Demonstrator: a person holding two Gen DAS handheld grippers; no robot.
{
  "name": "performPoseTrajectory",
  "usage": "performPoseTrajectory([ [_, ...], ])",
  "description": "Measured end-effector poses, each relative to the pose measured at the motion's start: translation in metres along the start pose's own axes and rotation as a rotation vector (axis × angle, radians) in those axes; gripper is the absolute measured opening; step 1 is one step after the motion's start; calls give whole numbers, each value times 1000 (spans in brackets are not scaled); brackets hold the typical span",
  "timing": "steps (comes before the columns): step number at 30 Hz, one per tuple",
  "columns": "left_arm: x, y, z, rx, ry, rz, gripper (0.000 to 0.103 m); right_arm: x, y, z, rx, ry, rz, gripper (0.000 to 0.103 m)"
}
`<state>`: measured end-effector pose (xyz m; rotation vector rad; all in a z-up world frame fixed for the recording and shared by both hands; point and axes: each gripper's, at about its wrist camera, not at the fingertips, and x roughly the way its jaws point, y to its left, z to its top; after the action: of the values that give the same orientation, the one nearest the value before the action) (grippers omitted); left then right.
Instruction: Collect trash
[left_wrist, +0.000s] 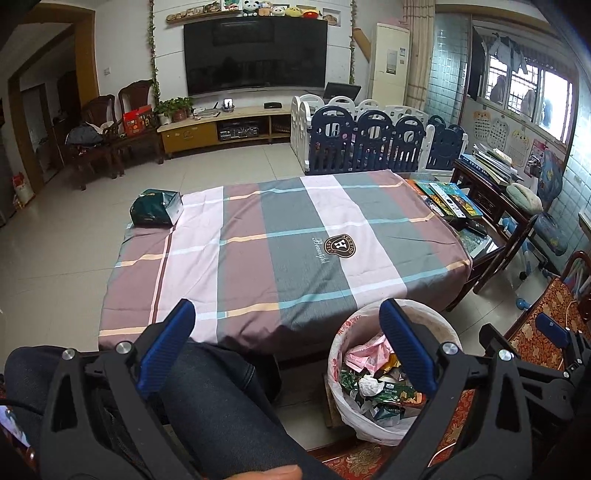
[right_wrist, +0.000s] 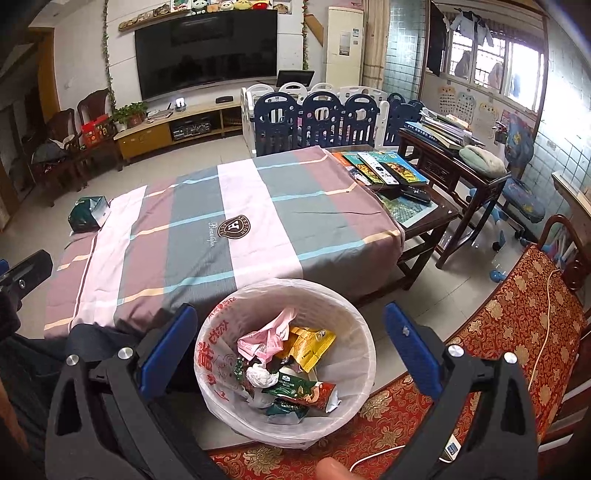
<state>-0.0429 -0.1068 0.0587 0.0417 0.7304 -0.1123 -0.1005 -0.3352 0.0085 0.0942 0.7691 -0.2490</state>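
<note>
My left gripper (left_wrist: 284, 343) and right gripper (right_wrist: 291, 349) hang spread wide and empty above the wrapper-filled trash bin (right_wrist: 354, 314), by the table's (right_wrist: 258, 206) near edge.

Both wrist views are aimed downward and forward; the cloth-covered worktop (left_wrist: 288, 251), waste bin (right_wrist: 288, 291) and television wall are shared.

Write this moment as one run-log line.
left tongs: open, empty | right tongs: open, empty | bin: wrappers inside | green packet: on table corner
</note>
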Motion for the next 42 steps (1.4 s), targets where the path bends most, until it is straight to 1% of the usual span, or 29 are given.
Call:
performPoseTrajectory([
  [9, 3, -2, -3, 9, 8, 4, 99, 1, 0, -1, 3, 1, -2, 99],
  [16, 5, -2, -3, 5, 14, 21, 99, 8, 0, -3, 9, 14, 0, 99],
  [25, 9, 8, -3, -24, 31, 29, 99, 10, 3, 1, 5, 12, -12, 99],
  [42, 12, 12, -4, -37, 49, 25, 100, 10, 8, 2, -3, 12, -16, 99],
])
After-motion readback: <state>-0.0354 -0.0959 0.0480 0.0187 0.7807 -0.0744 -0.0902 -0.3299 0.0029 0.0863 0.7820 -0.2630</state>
